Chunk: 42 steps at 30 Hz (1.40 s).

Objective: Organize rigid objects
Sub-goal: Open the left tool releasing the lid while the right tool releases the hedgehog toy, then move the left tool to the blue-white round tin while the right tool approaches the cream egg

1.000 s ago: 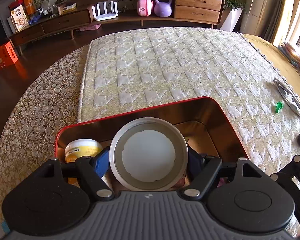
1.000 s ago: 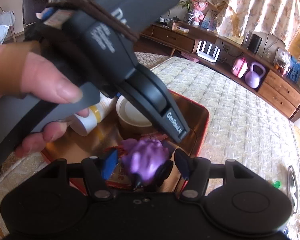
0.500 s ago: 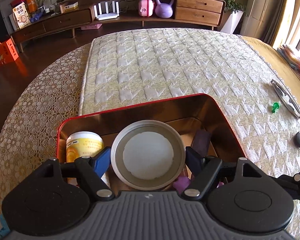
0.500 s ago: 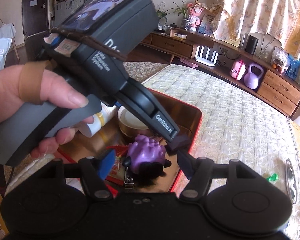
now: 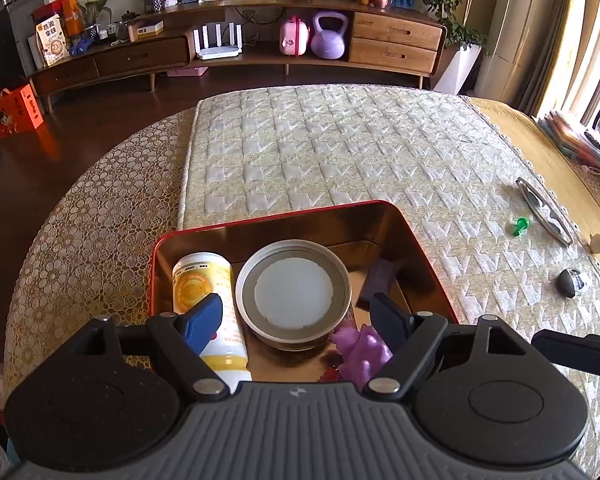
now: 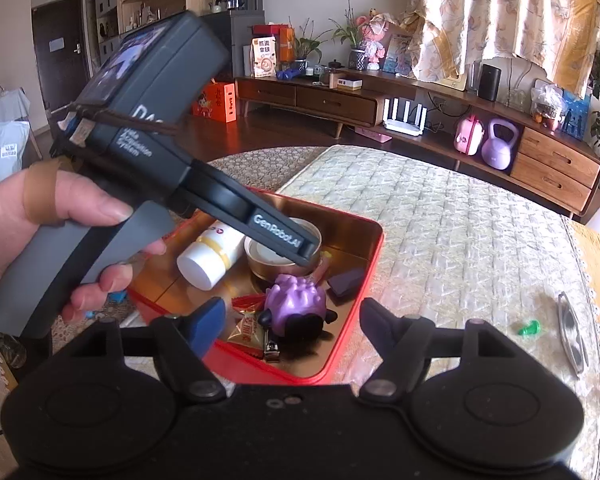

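Note:
A red tin box [image 5: 284, 210] with a gold inside holds a lying yellow-white bottle [image 5: 204, 292], a round tin with a white lid [image 5: 292, 288], a purple toy [image 5: 362, 348] and a dark block [image 5: 378, 280]. My left gripper [image 5: 294, 308] hovers above the round tin with its jaws opening and nothing pressed between them. My right gripper [image 6: 291, 306] hangs over the near side of the box [image 6: 374, 256], jaws opening. The purple toy [image 6: 296, 300] lies free below it, beside a candy wrapper [image 6: 248, 328] and a nail clipper [image 6: 270, 350]. A hand holds the left gripper's body [image 6: 156, 152].
The box rests on a quilted mat [image 5: 340, 152] over a lace-covered table. On the mat to the right lie a green pin [image 5: 522, 225], a metal tool [image 5: 544, 210] and a dark round thing [image 5: 572, 282]. A low wooden cabinet [image 5: 392, 40] stands across the floor.
Both grippers have risen and drawn back from the box. The right jaws have widened, and the purple toy that sat between them now lies in the box.

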Motion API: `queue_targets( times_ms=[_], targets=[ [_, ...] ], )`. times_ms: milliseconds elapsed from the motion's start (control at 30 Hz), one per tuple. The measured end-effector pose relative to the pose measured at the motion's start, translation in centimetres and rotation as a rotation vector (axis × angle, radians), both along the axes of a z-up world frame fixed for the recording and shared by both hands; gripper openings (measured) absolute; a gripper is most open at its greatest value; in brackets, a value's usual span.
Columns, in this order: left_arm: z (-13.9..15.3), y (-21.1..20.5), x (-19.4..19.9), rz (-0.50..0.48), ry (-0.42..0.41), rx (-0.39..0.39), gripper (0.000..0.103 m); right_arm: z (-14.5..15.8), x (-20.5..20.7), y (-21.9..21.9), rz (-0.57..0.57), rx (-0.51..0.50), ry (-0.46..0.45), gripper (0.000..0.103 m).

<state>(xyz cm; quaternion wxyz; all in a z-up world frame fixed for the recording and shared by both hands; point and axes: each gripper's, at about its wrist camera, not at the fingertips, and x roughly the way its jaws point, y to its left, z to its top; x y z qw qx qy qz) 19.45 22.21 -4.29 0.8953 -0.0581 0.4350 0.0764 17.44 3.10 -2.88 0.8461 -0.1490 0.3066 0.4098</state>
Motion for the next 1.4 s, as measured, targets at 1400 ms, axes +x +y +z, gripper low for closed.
queue_targets(
  times_ms=[1400],
  targets=[
    [1.0, -21.2, -0.7, -0.253, -0.127, -0.099, 0.084, -0.6, 5.5, -26.6, -0.484, 0.091, 0.015, 0.103]
  ],
)
